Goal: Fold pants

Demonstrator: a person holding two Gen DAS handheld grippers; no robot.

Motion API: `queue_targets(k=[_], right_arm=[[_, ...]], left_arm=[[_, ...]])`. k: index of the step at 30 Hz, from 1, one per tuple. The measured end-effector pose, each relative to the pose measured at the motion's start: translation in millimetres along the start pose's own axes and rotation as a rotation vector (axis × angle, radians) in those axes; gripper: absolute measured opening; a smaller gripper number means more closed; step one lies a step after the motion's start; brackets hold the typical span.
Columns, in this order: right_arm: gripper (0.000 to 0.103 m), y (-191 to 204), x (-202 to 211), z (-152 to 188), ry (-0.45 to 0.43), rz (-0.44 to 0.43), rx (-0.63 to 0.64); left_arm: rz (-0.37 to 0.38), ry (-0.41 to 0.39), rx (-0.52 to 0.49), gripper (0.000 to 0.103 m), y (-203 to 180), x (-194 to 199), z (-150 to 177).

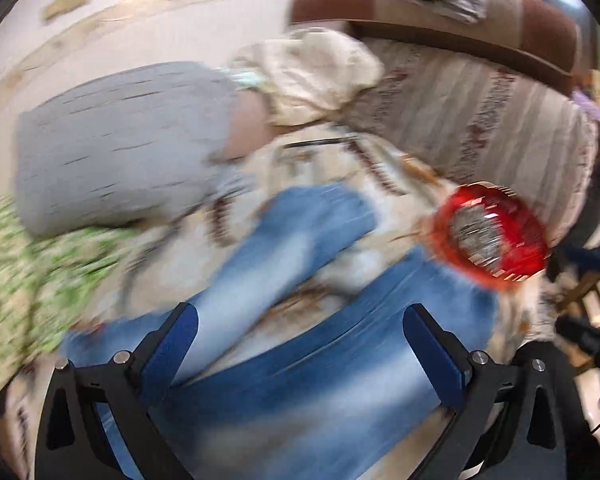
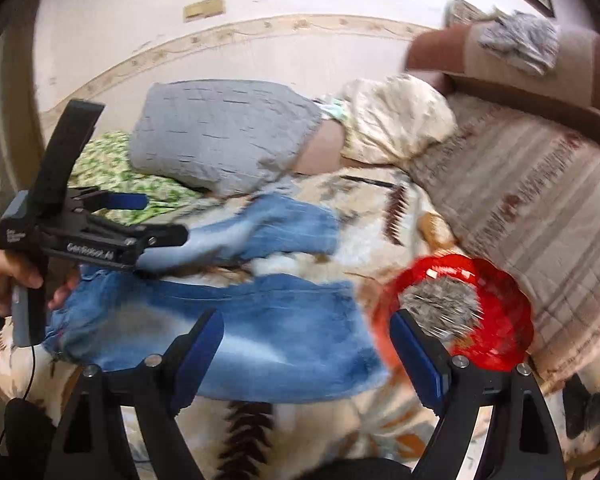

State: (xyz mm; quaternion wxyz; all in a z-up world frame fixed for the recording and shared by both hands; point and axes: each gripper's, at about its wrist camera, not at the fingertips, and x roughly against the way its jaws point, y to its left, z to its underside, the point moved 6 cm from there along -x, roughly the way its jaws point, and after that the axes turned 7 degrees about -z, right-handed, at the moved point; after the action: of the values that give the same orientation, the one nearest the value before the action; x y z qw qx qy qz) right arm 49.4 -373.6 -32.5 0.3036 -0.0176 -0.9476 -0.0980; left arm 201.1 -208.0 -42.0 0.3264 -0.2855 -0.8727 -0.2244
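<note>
Blue jeans (image 1: 300, 380) lie spread on a patterned blanket (image 1: 332, 160), with both legs reaching away from me; the picture is blurred by motion. My left gripper (image 1: 302, 312) hangs open above the jeans with nothing between its blue pads. In the right wrist view the jeans (image 2: 260, 328) lie flat, one leg (image 2: 268, 232) apart from the other. My right gripper (image 2: 306, 316) is open over the nearer leg and holds nothing. A hand holds the left gripper (image 2: 156, 218) at the left, over the waist end.
A red bowl (image 2: 460, 312) holding something grey sits on the blanket just right of the jeans, also as red bowl (image 1: 488, 232). A grey pillow (image 2: 220, 136), a cream cushion (image 2: 392, 120) and a green patterned cloth (image 2: 112, 168) lie behind. The striped sofa back (image 2: 520, 200) rises on the right.
</note>
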Motion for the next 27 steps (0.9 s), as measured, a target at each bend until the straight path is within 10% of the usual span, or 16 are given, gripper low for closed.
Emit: queue_targets(k=[15,27], right_arm=[[0.087,205,-49,-9,-0.002,-0.327,0.247],[0.087,237,-87,1,0.078,-0.38,0.3]], left_arm=[[-0.497,0.226,0.355,0.102,203,191,219],[-0.395,0.268,0.435,0.102,207,142,260]])
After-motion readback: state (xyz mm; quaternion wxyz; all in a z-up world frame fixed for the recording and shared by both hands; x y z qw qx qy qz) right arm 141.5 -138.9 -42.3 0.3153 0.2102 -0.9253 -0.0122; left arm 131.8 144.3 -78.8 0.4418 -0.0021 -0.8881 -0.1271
